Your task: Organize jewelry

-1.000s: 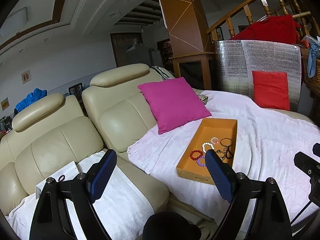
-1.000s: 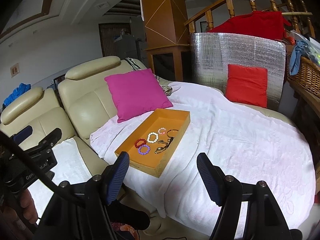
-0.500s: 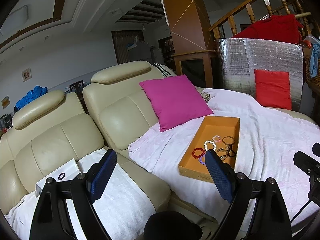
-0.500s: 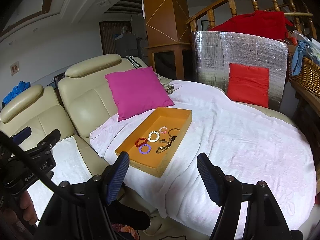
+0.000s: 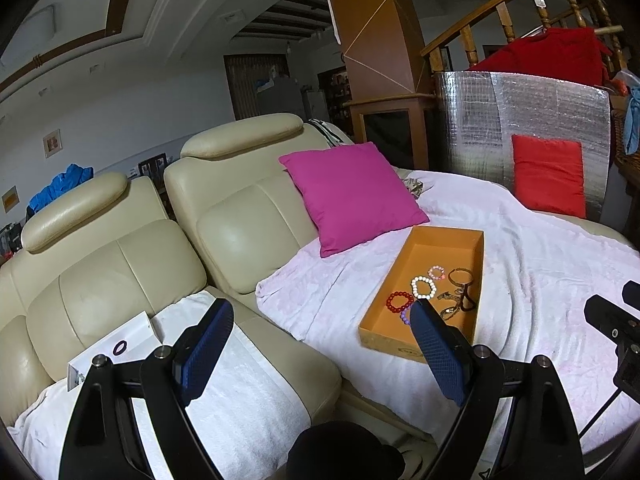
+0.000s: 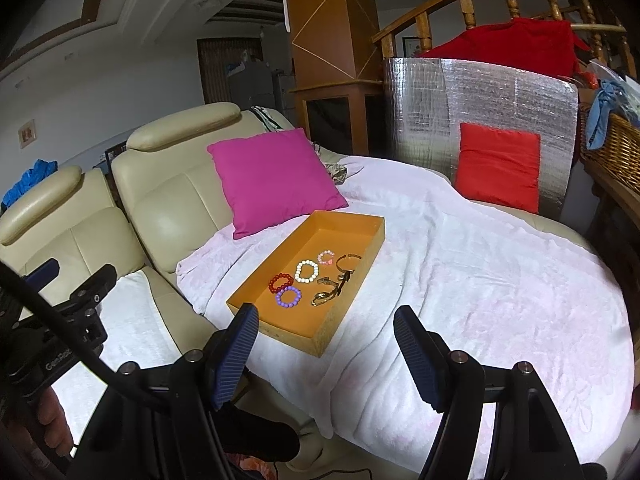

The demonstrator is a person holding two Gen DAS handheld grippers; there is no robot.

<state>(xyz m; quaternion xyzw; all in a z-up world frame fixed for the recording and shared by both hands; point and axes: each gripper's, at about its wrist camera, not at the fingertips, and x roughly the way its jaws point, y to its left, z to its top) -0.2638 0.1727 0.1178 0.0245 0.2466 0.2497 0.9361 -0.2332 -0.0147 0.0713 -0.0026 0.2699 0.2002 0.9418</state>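
Note:
An orange tray (image 5: 436, 242) (image 6: 348, 226) lies on the white blanket. Inside it are a red bead bracelet (image 5: 399, 301) (image 6: 280, 282), a white one (image 5: 423, 286) (image 6: 307, 271), a pink one (image 5: 437, 271) (image 6: 326, 257), a purple one (image 6: 287, 296) and metal pieces (image 6: 336, 284). A white card (image 5: 108, 350) with a dark ring (image 5: 119, 347) leans on the left seat. My left gripper (image 5: 320, 322) is open and empty, short of the tray. My right gripper (image 6: 324, 330) also stands open and empty, near the tray's front corner. The left gripper's body (image 6: 60, 320) shows at the right wrist view's left edge.
A magenta pillow (image 5: 352, 194) leans behind the tray and a red pillow (image 5: 548, 176) rests against a silver foil panel (image 5: 520, 120). A white towel (image 5: 240, 400) covers the cream sofa seat (image 5: 112, 264). A wicker basket (image 6: 616, 144) stands far right.
The left wrist view has shifted slightly, so the tray and pillows sit a little lower and further right. Both grippers stay open and nothing in the tray has moved.

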